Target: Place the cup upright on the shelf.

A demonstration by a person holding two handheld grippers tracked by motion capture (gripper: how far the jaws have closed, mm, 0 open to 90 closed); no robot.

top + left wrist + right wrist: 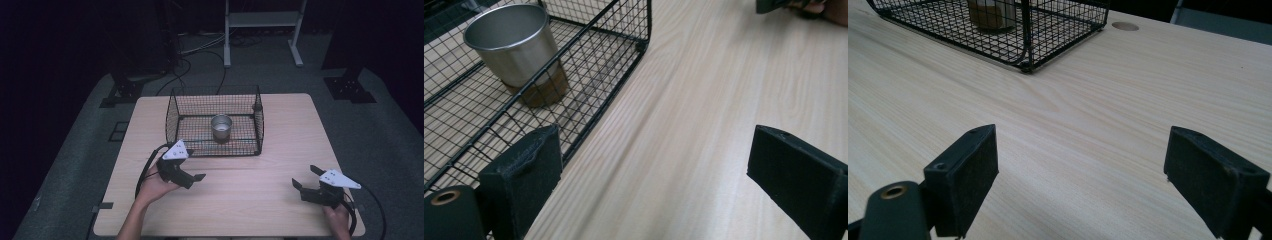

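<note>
1. Pale wood table [280, 140] in a dark room, cables and a white stand's legs on the floor behind it.
2. Our left gripper [196, 171] is released: jaws wide apart, nothing between them, hovering over bare wood.
3. Just ahead and to its left in the left gripper view we see the black wire basket [624, 30], its near corner close to the left jaw.
4. Inside that basket, past the mesh wall, the steel cup [514, 47] stands upright, mouth up.
5. Our right gripper [306, 176] is also released, jaws spread, empty, low over the table.
6. From it, the basket [1058, 30] sits well ahead and left; the cup's base [990, 12] shows through the mesh.
</note>
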